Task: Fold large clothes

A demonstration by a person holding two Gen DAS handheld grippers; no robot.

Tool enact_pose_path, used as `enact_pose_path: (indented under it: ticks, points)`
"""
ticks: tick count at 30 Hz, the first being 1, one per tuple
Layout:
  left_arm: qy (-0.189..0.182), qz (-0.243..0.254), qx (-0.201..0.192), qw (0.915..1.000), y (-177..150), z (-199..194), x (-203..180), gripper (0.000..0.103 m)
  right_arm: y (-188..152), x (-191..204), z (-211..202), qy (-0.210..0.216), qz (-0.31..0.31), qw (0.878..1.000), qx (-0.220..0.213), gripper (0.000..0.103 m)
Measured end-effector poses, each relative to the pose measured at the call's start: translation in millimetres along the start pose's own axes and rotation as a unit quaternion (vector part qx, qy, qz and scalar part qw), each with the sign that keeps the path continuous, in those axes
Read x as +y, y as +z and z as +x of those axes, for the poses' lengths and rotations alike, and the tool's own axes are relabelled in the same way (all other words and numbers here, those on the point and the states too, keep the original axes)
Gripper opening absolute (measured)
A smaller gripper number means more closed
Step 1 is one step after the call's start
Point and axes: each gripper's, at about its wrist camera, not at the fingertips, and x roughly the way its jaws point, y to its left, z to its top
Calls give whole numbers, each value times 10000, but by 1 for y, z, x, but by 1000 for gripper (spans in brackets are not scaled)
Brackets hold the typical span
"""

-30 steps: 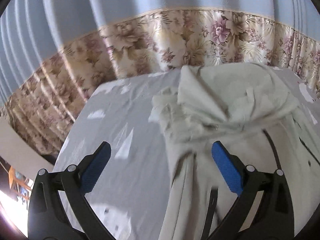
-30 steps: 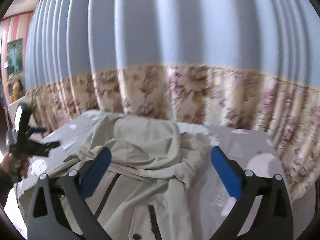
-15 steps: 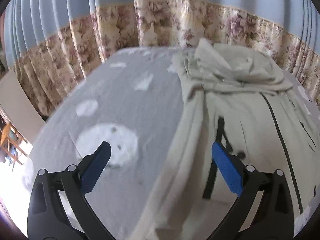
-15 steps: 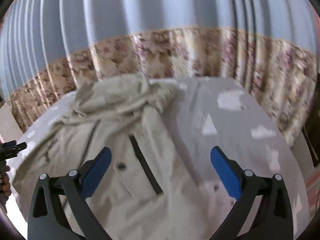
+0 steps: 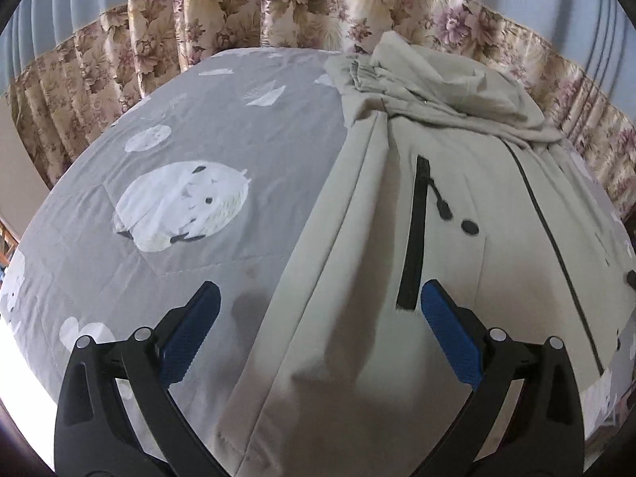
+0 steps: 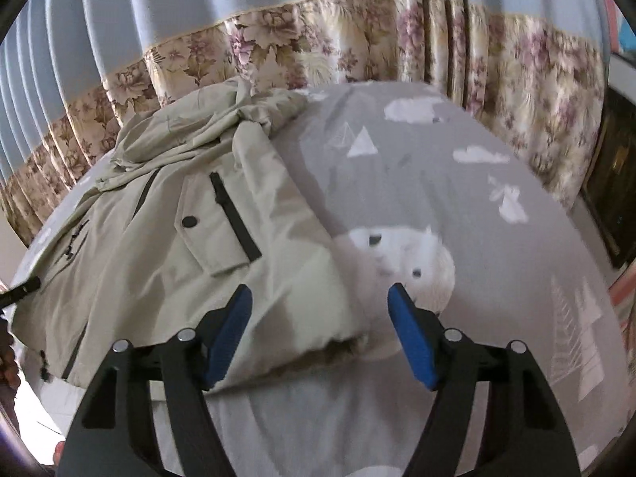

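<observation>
Beige and padded, the hooded jacket (image 5: 397, 262) is lying front-up on a bed, spread over a grey bedsheet (image 5: 238, 151) printed with white round animals, clouds and triangles. Its hood (image 5: 449, 79) is bunching at the far end, close to a floral curtain border (image 5: 318, 4) hanging below blue drapes. Black zips and dark snap buttons are showing on the chest; no brand mark, label or writing can be read on the jacket or the sheet.

From the left wrist view, the left gripper (image 5: 316, 304) is hovering over the jacket's near left edge with its blue-padded fingers (image 5: 449, 330) spread wide, pinching nothing; one is sitting over the sheet, the other over the fabric.

From the right wrist view, the right gripper (image 6: 320, 310) is hanging over the jacket's lower right hem (image 6: 326, 346). Its fingers have just been closing, yet they are standing apart with the hem corner lying between them, the pads not pressing on the cloth.
</observation>
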Motion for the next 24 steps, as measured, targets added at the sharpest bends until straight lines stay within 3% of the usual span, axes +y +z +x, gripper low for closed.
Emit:
enact_pose_path:
  ticks: [5,8,11,14,18,21,24]
  points:
    - [-139,-233,86,9996,-15,-4,7,100,-2,-3,3,227,183,9995,80,71]
    - [-96,-278,67,9995,-15,-5,5,100,0,0,9,223,158,9995,141,59]
    - [-29,-438,-115,9990,-16,-15,13,100,1,-1,9,254,129,9995,161,59]
    - [-113,-515,77,9986,-16,-6,19,100,1,0,10,240,147,9995,159,59]
    - [-285,-324,203,9989,-24,-13,-2,100,-2,3,8,169,129,9997,139,59]
    - [-128,-134,287,9994,-35,-18,-12,99,-4,3,7,155,154,9997,122,59]
    - [-52,-104,264,9996,-39,-23,-13,90,-5,4,7,86,151,9998,122,59]
